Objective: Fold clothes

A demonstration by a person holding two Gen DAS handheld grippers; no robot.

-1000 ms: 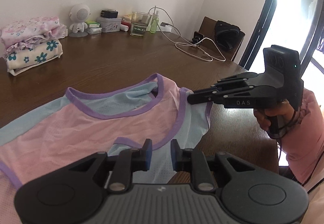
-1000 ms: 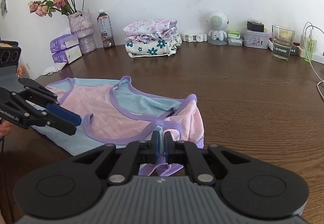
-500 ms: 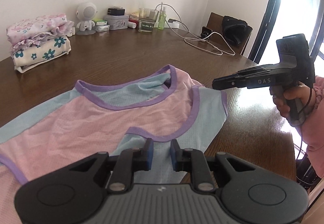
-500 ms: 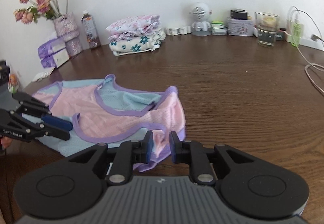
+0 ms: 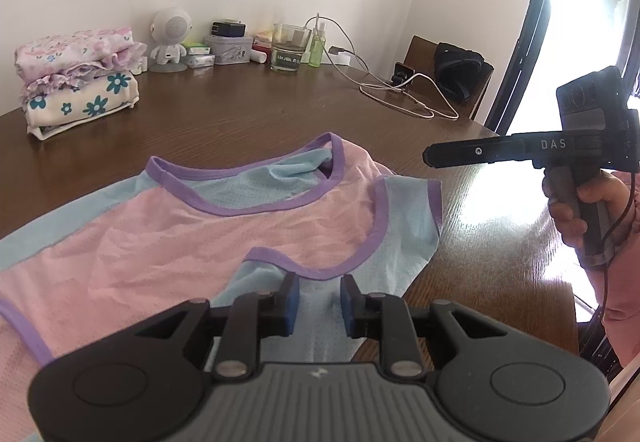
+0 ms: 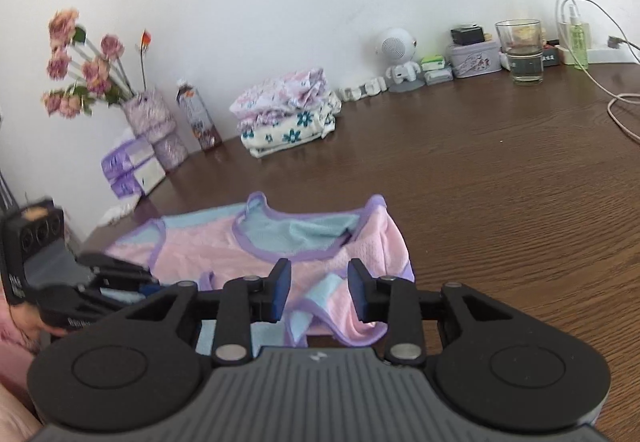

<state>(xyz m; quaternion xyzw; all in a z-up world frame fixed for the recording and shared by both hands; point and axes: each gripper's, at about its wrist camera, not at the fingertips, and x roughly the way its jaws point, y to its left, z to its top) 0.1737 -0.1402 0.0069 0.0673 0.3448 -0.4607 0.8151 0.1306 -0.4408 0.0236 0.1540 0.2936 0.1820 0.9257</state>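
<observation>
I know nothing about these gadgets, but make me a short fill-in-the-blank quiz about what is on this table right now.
1. The pink and light blue mesh top is edged with trim of the colour ____.
2. It lies on a dark brown ____ table.
3. The stack of folded floral clothes stands beside a vase of ____.
4. The clear drinking glass holds some ____.

Missing words: purple; wooden; flowers; water
</observation>
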